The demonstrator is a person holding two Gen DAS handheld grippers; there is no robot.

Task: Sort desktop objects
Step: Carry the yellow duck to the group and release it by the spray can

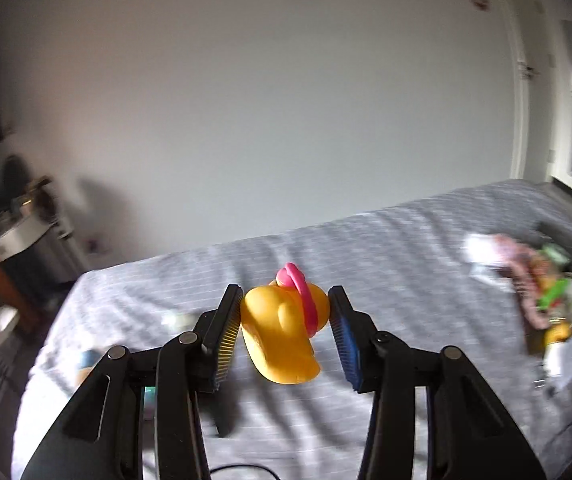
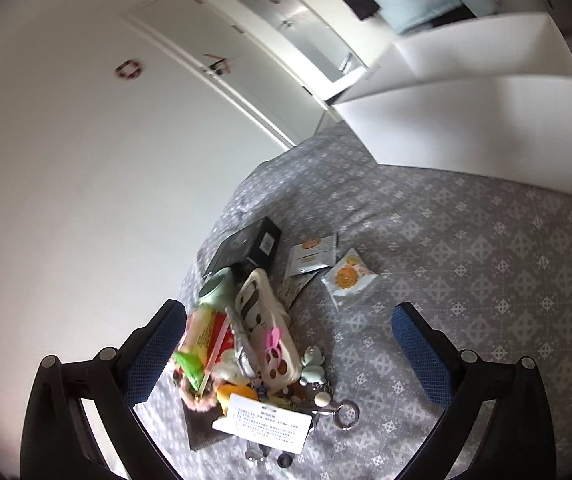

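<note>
A shallow dark tray (image 2: 201, 432) lies on the grey patterned bedspread (image 2: 486, 280), heaped with small things: a white printed card (image 2: 263, 426) across its near edge, a green snack packet (image 2: 189, 366), a red and yellow packet (image 2: 213, 332), a white phone case with pink rabbit ears (image 2: 275, 354) and a white remote-like case (image 2: 255, 300) leaning over it. A pale green round gadget (image 2: 217, 286) and a black box (image 2: 245, 246) stand at the far end of the heap; whether they sit in the tray cannot be told. A keyring (image 2: 346, 412) and a small grey-green figure (image 2: 312, 368) lie just beside the tray. Two foil sachets (image 2: 314, 258) and (image 2: 348, 280) lie apart on the cover, farther off.

The left hand-held gripper (image 1: 286, 328) is raised above the bed, pointing across it toward the wall, and is clenched on a yellow rubber duck (image 1: 281, 332) with a pink band (image 1: 306, 300); both pads press the duck's sides and it hangs clear of the cover. The same heap shows blurred at the right edge of that view.

The right hand-held gripper (image 2: 288, 354) is tilted down over the tray with its jaws spread wide, released, the left pad (image 2: 153, 354) just beside the packets and the right pad over bare cover.
</note>
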